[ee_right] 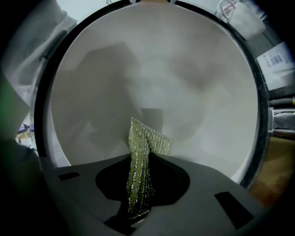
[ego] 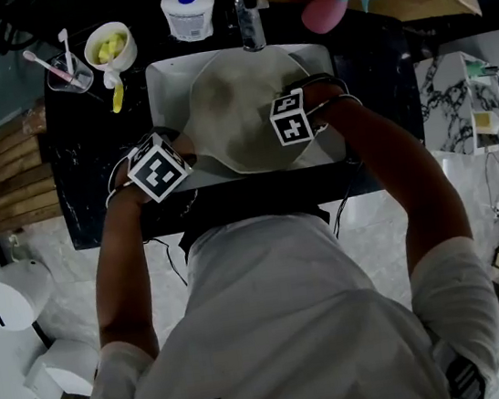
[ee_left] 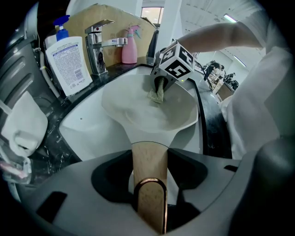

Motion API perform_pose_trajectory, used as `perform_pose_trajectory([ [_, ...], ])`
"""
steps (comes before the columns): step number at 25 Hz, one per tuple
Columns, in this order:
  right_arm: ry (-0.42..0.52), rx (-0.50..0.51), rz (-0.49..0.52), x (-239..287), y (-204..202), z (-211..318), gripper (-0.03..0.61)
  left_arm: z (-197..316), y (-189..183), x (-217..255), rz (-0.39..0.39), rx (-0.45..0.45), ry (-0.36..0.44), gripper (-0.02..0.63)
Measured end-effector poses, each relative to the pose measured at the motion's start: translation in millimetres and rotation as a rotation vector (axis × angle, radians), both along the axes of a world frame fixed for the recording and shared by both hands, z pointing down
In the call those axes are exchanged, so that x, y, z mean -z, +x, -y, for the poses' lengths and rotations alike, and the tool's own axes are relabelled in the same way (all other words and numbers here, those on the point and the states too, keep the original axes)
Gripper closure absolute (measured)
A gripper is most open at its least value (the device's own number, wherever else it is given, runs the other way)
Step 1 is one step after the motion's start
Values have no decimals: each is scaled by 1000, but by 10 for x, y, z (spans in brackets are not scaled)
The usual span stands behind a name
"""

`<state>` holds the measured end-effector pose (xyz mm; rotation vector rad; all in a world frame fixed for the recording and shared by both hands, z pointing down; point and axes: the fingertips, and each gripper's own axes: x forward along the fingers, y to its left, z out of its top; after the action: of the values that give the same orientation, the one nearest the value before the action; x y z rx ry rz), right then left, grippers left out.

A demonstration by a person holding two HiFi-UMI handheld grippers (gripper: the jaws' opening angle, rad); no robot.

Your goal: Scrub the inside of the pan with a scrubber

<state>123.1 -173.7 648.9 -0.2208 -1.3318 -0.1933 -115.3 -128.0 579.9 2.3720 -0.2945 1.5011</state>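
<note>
Head view: the left gripper (ego: 173, 157) sits at the near rim of the round white pan (ego: 236, 104), which lies in the white rectangular sink (ego: 163, 77). The right gripper (ego: 287, 122) reaches over the bowl.

Left gripper view: its jaws clamp the pale wooden handle (ee_left: 149, 179), with the bowl straight ahead.

Right gripper view: its jaws pinch a green mesh scrubber (ee_right: 138, 170), with the pan floor just beyond. Hard pressure could probably drag the thin scrubber from the pinch or twist the handle loose.

Reaching forward with left forearm (ego: 112, 259) and right forearm (ego: 413, 182), elbows spread. Clamping left tool (ee_left: 150, 184) tight on the pan handle (ee_left: 148, 159), close to the body. Pinching the scrubber (ee_right: 145, 140) in right tool (ee_right: 138, 189), jaws closed on it, farther forward, pointed down.
</note>
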Motion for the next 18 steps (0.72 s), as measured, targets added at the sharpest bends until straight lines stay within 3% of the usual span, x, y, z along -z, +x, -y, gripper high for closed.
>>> perform_pose_trajectory([
  [18,-326,-344,25,146,-157,-664,491,9,9,25,1,-4,4,371],
])
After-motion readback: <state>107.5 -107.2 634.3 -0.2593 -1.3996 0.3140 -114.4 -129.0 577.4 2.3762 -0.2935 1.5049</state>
